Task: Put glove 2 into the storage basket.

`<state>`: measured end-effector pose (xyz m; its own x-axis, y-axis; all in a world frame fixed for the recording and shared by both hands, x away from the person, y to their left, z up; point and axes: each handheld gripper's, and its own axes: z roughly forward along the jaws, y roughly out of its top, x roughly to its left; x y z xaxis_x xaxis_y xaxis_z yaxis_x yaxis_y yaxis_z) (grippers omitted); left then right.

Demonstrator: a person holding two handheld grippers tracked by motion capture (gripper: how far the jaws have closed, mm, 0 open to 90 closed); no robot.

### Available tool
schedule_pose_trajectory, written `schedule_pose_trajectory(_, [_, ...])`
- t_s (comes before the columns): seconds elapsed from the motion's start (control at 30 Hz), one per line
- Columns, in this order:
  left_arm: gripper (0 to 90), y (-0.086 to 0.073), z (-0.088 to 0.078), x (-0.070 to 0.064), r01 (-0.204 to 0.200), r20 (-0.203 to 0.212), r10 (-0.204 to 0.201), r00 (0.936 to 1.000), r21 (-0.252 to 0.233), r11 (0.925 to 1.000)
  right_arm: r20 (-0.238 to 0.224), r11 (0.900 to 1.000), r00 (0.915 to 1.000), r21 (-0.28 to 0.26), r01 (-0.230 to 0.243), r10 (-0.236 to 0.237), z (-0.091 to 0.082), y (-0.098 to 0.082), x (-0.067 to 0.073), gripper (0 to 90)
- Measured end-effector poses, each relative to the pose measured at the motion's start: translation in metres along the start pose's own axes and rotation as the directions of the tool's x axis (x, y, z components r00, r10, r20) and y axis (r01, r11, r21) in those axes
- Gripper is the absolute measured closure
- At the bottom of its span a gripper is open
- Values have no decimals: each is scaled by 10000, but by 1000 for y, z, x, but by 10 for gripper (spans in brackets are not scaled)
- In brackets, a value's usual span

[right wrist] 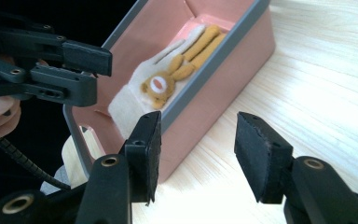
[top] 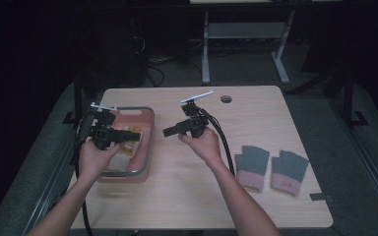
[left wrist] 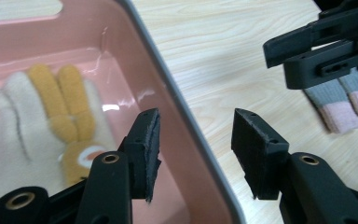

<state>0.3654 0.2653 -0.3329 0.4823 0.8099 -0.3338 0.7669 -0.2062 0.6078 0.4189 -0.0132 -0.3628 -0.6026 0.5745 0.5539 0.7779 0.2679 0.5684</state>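
Cream glove (left wrist: pixel 23 126) in basket (left wrist: pixel 177 107) — beside left claw (left wrist: pixel 198 154), untouched.

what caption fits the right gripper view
Open right gripper facing a pink bin holding a cream-and-yellow glove, left gripper alongside.

We worked in what looked like a lab or test room: dark surroundings, a plain wooden table (top: pixel 187 196) w/ a cable hole (top: pixel 226 99), loose cables (top: pixel 152 64) on grey floor, a metal-legged bench frame (top: pixel 246 34) behind it.
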Motion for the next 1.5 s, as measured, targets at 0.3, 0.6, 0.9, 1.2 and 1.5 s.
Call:
schedule_pose_trajectory(0.3, [511,6,5,-17,-240,279,244,9993,-147,9996,155,10000,9999,-86,-46,47,-14,-8,-6,502])
schedule_pose_trajectory(0.6, [496,9,14,-37,-662,630,671,9958,-160,9977,545,9995,9984,-281,-125,140,-37,-18,-17,489])
schedule_pose_trajectory(0.9, [481,5,26,-56,-1005,950,1015,9903,-159,9948,747,9983,9967,-517,-279,317,-61,-33,-29,479])
schedule_pose_trajectory(1.2, [471,3,33,-73,-1239,1345,1269,9828,-308,9918,915,9974,9945,-564,-457,508,-85,-48,-39,453])
schedule_pose_trajectory(1.5, [442,1,44,-86,-1366,1609,1381,9773,-203,9904,1332,9969,9889,-515,-597,661,-105,-67,-49,446])
